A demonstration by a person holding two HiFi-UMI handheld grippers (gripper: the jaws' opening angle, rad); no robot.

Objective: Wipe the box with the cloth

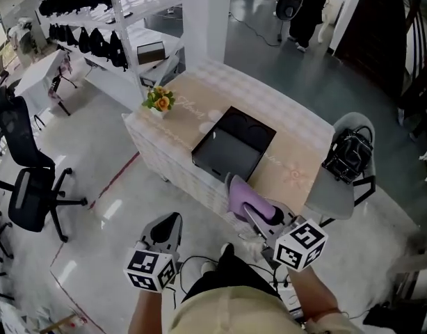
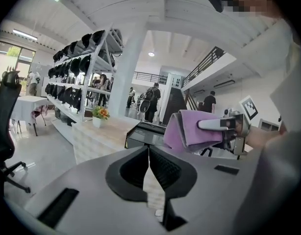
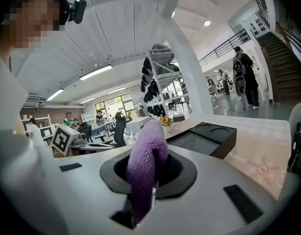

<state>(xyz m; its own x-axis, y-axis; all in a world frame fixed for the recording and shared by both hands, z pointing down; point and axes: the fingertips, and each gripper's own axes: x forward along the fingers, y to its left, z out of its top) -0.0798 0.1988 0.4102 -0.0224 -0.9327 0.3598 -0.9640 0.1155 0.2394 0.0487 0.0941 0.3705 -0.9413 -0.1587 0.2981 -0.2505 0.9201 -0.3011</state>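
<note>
right hand-held gripper (image 1: pixel 250 211): clamped on the purple cloth (image 1: pixel 247 197); the fold sticks out past the jaws, probably so fabric meets the box first
left hand-held gripper (image 1: pixel 165 229): jaws together, empty, at 9 o'clock of the right one; looks free to steady the box
box (image 1: pixel 234 145): black, on the counter (image 1: pixel 297 152), at 12 o'clock of the cloth, untouched
counter: pale patterned top; flower pot (image 1: pixel 159 101) at 10 o'clock of the box
room: glossy floor (image 1: pixel 116 207); office chair (image 1: pixel 29 186) at 9 o'clock, bag (image 1: pixel 348 155) at 3 o'clock
</note>
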